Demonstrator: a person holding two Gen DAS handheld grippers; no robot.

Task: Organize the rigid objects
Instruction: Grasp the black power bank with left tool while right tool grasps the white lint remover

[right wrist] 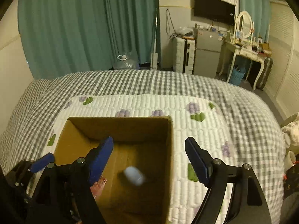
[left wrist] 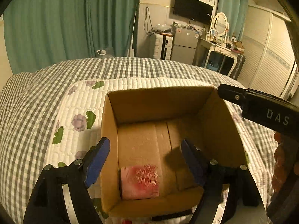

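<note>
An open cardboard box (left wrist: pixel 110 130) stands on a white floral quilted mat on the bed; it also shows in the right wrist view (right wrist: pixel 169 149). A pink-and-red packet (left wrist: pixel 139 182) lies on the box floor near its front wall. My left gripper (left wrist: pixel 145 160) is open and empty above the box's near edge. My right gripper (right wrist: pixel 149 160) is open above the box. A small pale rounded object (right wrist: pixel 134 175), blurred, is in the air inside the box below it. The right gripper's body (left wrist: pixel 261 108) shows over the box's far right corner.
The bed has a grey checked cover (left wrist: pixel 28 102). Green curtains (left wrist: pixel 65 18), a small fridge (left wrist: pixel 185 44), a white dressing table (left wrist: pixel 220 48) with mirror and a wall TV (left wrist: pixel 192 8) stand beyond the bed. A wardrobe (left wrist: pixel 269 56) is on the right.
</note>
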